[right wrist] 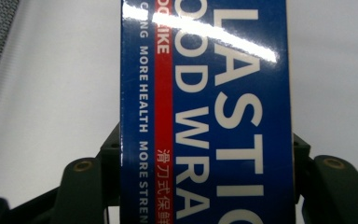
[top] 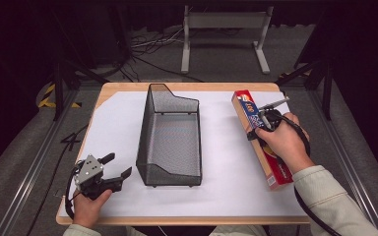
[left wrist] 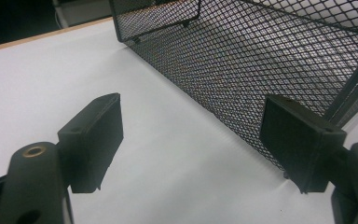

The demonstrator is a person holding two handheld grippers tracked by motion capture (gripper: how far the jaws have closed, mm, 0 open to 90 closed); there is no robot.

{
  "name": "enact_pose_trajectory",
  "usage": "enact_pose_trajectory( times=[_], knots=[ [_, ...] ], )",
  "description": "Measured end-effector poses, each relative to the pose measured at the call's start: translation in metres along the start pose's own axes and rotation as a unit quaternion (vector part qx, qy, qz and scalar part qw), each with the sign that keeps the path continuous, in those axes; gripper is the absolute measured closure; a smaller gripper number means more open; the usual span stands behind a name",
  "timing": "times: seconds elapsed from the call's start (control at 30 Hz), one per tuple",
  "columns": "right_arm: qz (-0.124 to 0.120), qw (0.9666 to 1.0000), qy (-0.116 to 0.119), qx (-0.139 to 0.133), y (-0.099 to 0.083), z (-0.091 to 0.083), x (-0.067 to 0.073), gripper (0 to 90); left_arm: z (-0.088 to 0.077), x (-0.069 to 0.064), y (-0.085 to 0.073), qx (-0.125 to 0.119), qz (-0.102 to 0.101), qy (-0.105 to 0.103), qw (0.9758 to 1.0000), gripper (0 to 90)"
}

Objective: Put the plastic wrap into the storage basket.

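Closest to the lens at lower right of the high view, a sleeve (top: 327, 196) leads to the right gripper (top: 264, 119) clamped across the long food wrap box (top: 256, 132) right of the mesh basket (top: 170, 135), while the left gripper (top: 109, 169) at lower left gapes, holding nothing.

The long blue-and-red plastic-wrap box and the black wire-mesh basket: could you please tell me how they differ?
The long blue-and-red plastic-wrap box is slim, solid, glossy printed cardboard; the black wire-mesh basket is wide, see-through and open-topped. The box sits between the right hand-held gripper jaws; the basket stands free, near the open left hand-held gripper. Both lie lengthwise on the white table.
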State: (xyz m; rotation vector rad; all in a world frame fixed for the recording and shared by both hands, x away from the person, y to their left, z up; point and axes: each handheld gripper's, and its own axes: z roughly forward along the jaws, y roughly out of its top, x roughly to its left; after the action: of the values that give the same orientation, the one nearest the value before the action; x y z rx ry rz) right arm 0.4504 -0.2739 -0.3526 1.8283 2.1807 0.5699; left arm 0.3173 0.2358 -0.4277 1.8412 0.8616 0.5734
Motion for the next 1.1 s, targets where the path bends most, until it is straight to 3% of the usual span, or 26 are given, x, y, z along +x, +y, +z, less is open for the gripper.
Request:
enact_pose_trajectory(
  times=[0.47,0.77,1.1],
  knots=[
    [-0.005,0.9999,0.009,-0.009,0.002,-0.03,0.011,39.4,0.001,0.0,0.0,0.002,0.002,0.0,1.0,22.3],
    [-0.04,0.9986,0.033,-0.014,0.006,-0.043,0.042,39.4,0.0,0.001,-0.001,0.002,0.0,0.001,1.0,22.3],
    [-0.079,0.9945,0.065,-0.02,0.01,-0.052,0.078,39.4,-0.001,0.001,-0.001,0.001,0.0,0.002,1.0,22.3]
  ],
)
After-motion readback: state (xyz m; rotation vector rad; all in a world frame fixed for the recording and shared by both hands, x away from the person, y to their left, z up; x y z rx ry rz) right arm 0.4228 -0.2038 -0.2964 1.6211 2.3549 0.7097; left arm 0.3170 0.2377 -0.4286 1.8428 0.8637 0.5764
